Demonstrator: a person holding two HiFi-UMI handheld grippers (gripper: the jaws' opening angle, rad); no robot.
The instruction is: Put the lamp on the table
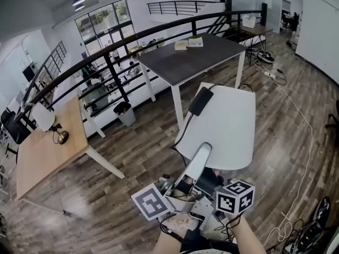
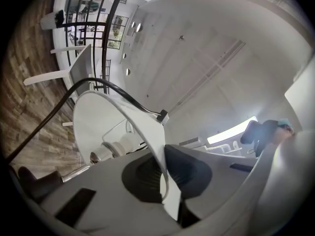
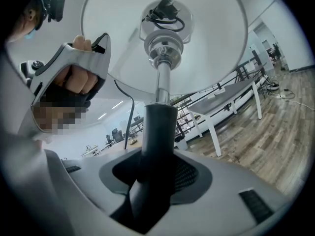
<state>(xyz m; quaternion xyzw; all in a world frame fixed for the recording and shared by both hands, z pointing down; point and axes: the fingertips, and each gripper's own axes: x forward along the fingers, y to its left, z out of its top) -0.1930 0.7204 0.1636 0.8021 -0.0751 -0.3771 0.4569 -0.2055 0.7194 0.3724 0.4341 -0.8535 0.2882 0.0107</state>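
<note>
White shade [image 2: 98, 127] of the lamp [image 1: 225, 123] is being pinched at its rim by the left claw [image 2: 166, 181]; the right claw [image 3: 155, 176] is clamping the dark stem [image 3: 157, 132], which is running straight ahead of its jaws; the grey table [image 1: 185, 62] is lying beyond the shade, well apart.

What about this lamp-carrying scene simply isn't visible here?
Lamp base: right gripper view, the stem vanishes between the right tongs, cut off at the bottom edge.
Most of the stem: head view, hidden under the lampshade.
Two flat items on the dark table: head view, too small to identify.
</note>
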